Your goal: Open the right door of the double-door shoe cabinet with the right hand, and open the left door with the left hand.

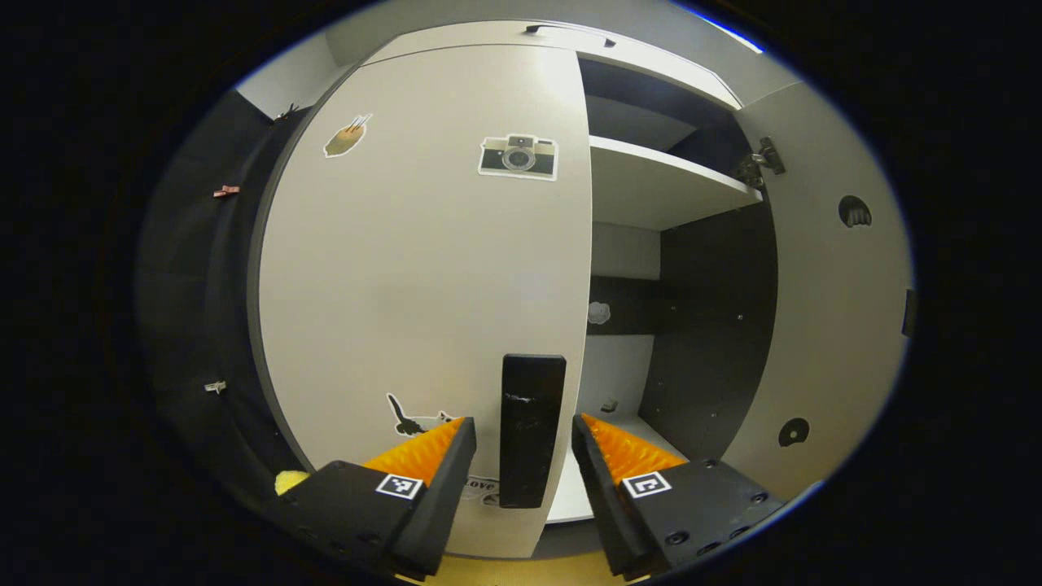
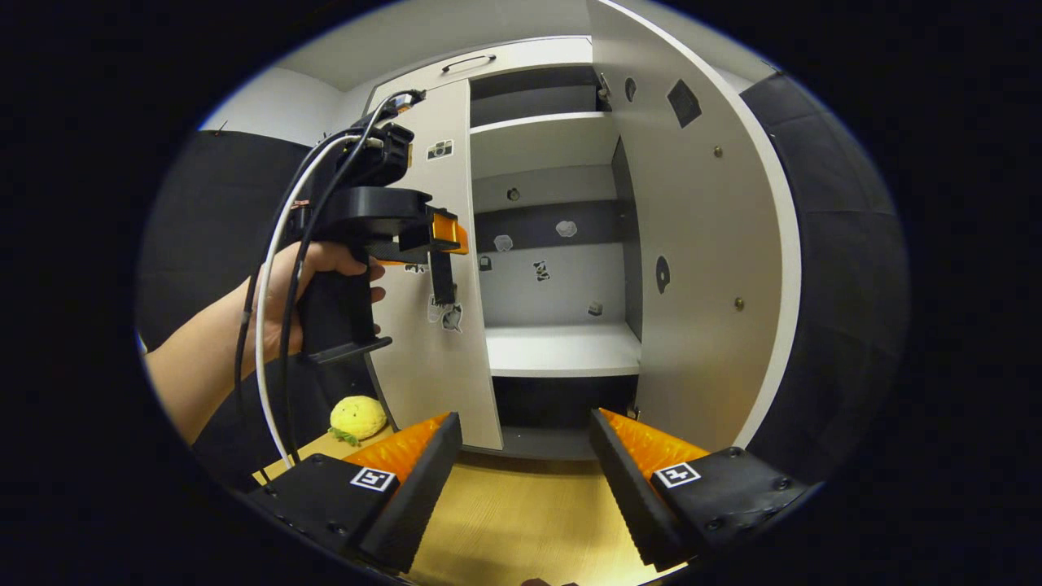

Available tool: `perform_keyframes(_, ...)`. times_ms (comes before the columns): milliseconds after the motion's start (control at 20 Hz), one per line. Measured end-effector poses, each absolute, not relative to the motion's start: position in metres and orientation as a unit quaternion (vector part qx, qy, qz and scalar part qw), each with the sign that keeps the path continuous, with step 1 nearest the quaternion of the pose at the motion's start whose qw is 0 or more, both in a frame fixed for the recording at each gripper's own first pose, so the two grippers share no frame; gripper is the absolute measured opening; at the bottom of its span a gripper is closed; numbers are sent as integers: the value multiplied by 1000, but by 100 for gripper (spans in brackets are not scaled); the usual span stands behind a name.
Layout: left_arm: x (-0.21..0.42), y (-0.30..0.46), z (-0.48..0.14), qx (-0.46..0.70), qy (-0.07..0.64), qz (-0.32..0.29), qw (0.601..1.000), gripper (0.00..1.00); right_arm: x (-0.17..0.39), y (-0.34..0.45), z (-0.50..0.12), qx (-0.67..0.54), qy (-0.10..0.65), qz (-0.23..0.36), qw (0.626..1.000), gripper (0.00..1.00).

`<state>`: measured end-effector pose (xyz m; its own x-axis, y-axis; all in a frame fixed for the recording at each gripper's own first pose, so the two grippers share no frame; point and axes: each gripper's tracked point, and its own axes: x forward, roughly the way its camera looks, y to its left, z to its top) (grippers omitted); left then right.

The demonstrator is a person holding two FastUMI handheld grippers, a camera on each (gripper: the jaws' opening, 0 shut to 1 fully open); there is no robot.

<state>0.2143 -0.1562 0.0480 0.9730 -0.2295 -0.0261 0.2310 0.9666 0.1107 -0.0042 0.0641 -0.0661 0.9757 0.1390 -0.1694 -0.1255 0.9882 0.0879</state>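
The white left door (image 1: 423, 268) of the shoe cabinet is closed and carries a few stickers. Its black vertical handle (image 1: 532, 427) stands between the fingers of my left gripper (image 1: 523, 423), which is open with a gap on each side. The right door (image 1: 838, 285) is swung wide open, baring the shelves (image 1: 659, 183). In the right gripper view, a hand holds the left gripper (image 2: 446, 238) against the left door (image 2: 440, 342) at its handle (image 2: 443, 289). My right gripper (image 2: 527, 417) is open and holds nothing, low in front of the cabinet, left of the open right door (image 2: 700, 244).
A yellow plush toy (image 2: 358, 417) lies on the wooden surface (image 2: 521, 513) at the foot of the left door. Black cloth walls stand on both sides of the cabinet. A drawer with a handle (image 2: 468, 61) tops it. The person's forearm (image 2: 195, 366) reaches in from the left.
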Motion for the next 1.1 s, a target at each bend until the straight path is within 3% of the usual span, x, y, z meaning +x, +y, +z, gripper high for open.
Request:
perform_keyframes(200, 216, -163, 47, 62, 7, -122, 991, 54, -5, 58, -68, 41, 91, 62, 993, 99)
perform_keyframes(350, 220, -156, 48, 61, 4, -106, 992, 48, -7, 55, -69, 46, 93, 60, 993, 99)
perform_keyframes(400, 220, -157, 48, 60, 3, -105, 993, 36, -7, 54, -69, 46, 93, 58, 993, 99)
perform_keyframes(650, 218, -156, 43, 66, 3, -108, 992, 31, -14, 56, -72, 48, 100, 61, 992, 99)
perform_keyframes(850, 215, -156, 43, 77, 7, -124, 989, 19, -16, 56, -72, 42, 101, 59, 992, 100)
perform_keyframes(1100, 201, -150, 43, 54, 5, -135, 989, 17, -16, 62, -68, 36, 99, 62, 993, 99)
